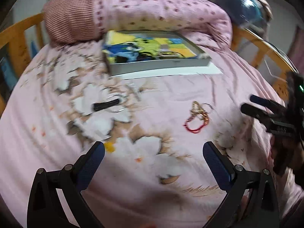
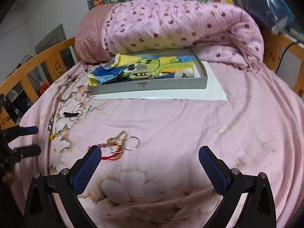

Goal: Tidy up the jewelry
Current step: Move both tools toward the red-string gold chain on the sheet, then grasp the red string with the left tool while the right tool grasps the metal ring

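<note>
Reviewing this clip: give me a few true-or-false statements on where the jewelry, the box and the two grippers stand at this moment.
1. The left gripper is open and holds nothing. True.
2. The right gripper is shut on the red string bracelet. False: it is open, and the bracelet lies on the bedsheet.
3. The grey box sits in front of the rolled pink quilt. True.
4. The black hair clip lies inside the box. False: it lies on the sheet, beside silver rings.
</note>
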A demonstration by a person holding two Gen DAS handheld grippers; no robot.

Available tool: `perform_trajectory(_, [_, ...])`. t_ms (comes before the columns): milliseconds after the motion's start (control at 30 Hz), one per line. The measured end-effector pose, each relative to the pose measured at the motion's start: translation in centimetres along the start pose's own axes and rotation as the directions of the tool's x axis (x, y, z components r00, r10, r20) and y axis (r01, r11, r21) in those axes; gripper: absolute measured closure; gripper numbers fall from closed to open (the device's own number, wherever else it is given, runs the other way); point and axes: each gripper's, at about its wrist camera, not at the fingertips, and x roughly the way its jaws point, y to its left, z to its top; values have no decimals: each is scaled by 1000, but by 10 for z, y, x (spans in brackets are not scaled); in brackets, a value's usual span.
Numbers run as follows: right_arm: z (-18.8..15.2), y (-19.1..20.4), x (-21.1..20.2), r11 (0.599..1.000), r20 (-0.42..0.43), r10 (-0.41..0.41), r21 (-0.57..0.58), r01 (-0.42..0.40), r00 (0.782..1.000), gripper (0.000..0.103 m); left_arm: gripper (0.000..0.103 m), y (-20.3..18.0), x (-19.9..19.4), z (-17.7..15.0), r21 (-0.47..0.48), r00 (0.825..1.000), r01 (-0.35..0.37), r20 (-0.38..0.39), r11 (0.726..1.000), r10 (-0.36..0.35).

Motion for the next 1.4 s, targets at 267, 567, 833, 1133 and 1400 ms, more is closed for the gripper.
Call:
perform_trajectory(267, [10, -31, 21, 999, -33, 45, 24, -44, 998, 35, 10, -23, 34, 15, 95, 994, 109, 14, 990, -111])
perform_trajectory(567, [19, -19, 45, 988, -102, 129, -73, -137, 986, 57, 56, -30, 70, 24, 109, 978, 208, -31, 972, -206])
perform_trajectory(833, [16, 0, 66, 974, -176, 145, -145, -171, 974, 70, 74, -31, 88, 20, 119, 970, 232, -103, 965, -221])
perform_trajectory(1133, [14, 10, 77, 961, -224, 114, -221, -164, 968, 75, 79, -29, 98, 25, 99, 968, 219, -144, 971, -204])
perform_trajectory(1400, [13, 26, 85, 937, -255, 59, -321, -142, 965, 77, 86, -34, 103, 27, 133, 971, 191, -169, 972, -168])
